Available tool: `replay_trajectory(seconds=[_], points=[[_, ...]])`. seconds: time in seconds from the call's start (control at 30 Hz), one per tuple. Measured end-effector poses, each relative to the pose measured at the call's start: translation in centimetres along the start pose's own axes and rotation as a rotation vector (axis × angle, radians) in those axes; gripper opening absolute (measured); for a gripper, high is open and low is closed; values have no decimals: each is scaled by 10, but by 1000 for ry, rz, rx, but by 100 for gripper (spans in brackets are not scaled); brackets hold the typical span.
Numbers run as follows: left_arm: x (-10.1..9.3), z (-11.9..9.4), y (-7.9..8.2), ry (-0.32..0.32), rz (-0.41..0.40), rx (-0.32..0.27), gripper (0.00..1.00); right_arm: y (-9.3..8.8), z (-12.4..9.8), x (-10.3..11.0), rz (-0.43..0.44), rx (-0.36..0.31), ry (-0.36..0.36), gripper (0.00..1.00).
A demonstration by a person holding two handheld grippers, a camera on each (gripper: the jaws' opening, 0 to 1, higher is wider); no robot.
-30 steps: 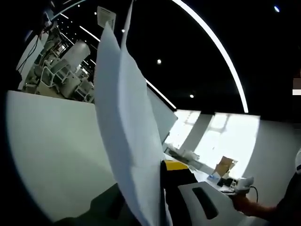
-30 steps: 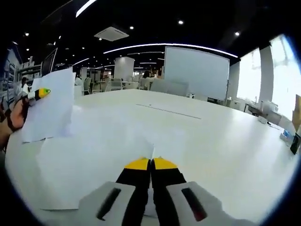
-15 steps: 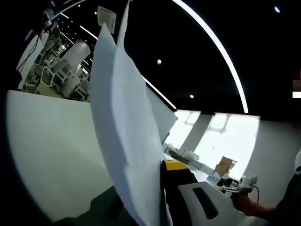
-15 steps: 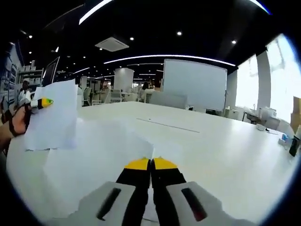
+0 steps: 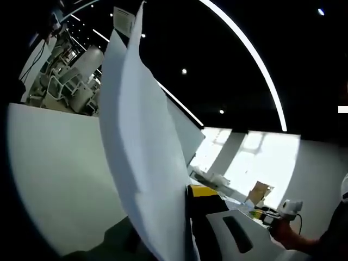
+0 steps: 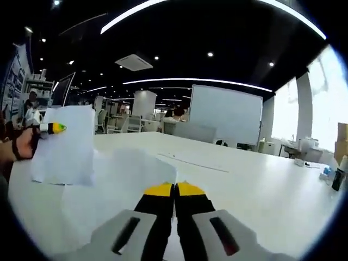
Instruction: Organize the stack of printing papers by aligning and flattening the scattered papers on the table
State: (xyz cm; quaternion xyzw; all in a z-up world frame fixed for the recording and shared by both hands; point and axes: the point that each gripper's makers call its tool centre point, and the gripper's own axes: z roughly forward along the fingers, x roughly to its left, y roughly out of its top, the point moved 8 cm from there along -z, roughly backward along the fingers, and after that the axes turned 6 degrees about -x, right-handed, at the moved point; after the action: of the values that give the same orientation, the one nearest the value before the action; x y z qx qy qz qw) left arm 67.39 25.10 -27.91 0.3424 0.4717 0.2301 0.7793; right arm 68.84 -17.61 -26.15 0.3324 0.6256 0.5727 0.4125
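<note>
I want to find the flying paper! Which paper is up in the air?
The paper clamped in the left gripper, lifted off the table.

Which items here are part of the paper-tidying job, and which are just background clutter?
Job:
- sheets held by left hand-held gripper
- sheets held by right hand-held gripper
- table

Lying about:
- whiteboard
- bottles at table edge
- office chairs

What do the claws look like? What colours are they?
Each claw has two black jaws with yellow tips, rising from pale grey bodies with dark slots. See the right claw up close and the left claw. Far off, the left claw's tip looks yellow and green. The hand holding it wears a dark strap.
</note>
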Motion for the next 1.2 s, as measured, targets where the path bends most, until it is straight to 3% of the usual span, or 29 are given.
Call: replay_trajectory(seconds=[0.2, 0.73, 1.2], points=[[0, 0, 0, 1, -2, 0, 8, 8, -4, -1, 41, -42, -4, 0], [1, 0, 0, 5, -1, 2, 8, 27, -9, 1, 42, -108, 14, 0], [0, 0, -1, 4, 3, 4, 9, 56, -15, 9, 87, -168, 51, 0]])
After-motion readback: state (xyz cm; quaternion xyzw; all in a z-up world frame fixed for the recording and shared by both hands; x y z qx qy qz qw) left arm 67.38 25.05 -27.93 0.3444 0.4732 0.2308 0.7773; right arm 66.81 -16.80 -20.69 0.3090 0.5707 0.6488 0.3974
